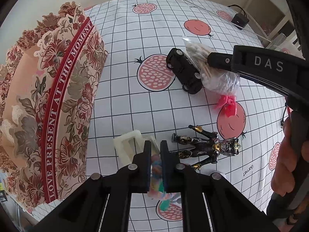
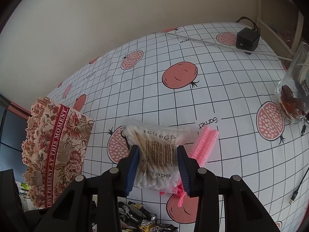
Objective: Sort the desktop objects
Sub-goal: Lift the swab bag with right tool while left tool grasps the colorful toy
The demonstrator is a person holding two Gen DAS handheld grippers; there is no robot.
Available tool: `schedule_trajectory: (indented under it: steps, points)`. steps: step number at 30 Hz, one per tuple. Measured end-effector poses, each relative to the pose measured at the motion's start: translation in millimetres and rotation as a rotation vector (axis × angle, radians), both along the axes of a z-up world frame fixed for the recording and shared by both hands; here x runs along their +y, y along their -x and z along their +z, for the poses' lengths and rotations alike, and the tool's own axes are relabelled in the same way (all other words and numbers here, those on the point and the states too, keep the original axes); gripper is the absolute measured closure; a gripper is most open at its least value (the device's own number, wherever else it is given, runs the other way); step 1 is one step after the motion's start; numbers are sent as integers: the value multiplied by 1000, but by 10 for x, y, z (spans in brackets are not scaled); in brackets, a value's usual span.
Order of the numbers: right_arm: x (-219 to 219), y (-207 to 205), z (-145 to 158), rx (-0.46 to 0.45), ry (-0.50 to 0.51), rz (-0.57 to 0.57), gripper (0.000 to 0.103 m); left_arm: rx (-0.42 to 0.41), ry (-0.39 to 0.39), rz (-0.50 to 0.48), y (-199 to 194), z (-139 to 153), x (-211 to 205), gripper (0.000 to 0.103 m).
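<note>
Both grippers gripping, nothing sorted yet.
Left gripper [image 1: 155,166] pinches a pastel toy [image 1: 156,171]; right gripper [image 2: 158,167] clamps the cotton swab bag [image 2: 156,154]; toy car [image 1: 184,70], figure [image 1: 208,147] wait.

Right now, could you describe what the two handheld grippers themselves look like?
Both are black plastic linkages with round silver pivot pins. The right gripper has ribbed blue finger pads, and its side reads "DAS" in pale letters. The left gripper has dark pads. No sleeve shows.

Soft even daylight, faint shadows; sharp centre, strong fisheye bending, dark vignetted corners
</note>
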State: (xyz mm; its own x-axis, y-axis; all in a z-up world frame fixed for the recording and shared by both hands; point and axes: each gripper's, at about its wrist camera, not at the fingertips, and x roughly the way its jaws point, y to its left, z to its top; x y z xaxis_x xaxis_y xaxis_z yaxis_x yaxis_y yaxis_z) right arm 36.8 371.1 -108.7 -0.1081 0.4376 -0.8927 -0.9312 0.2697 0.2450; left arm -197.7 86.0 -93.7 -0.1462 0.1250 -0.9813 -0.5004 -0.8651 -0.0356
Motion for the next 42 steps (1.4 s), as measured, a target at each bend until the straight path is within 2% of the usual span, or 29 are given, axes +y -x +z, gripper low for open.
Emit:
schedule_trajectory:
  steps: [8,11,13,20,25,30,39,42]
  points:
    - [-19,2,147,14,-45,-2,61,45,-68,31,52,231,-143,95]
    - [-23,-5,239,22,-74,-6,61,67,-97,64,0,309,117,95]
    - [-25,-2,294,26,-89,-6,61,82,-117,85,26,389,84,95]
    - [-50,-8,522,38,-155,-13,61,187,-209,147,70,765,-64,95]
    - [-106,29,798,10,-239,-30,61,259,-297,239,117,1074,-244,95]
    - [-178,77,1108,21,-338,-29,61,324,-396,305,151,1331,-407,95]
    - [-304,295,1623,19,-479,12,61,411,-526,377,181,1731,-637,95]
    - [-342,397,1725,18,-510,32,61,436,-555,431,180,1805,-761,95]
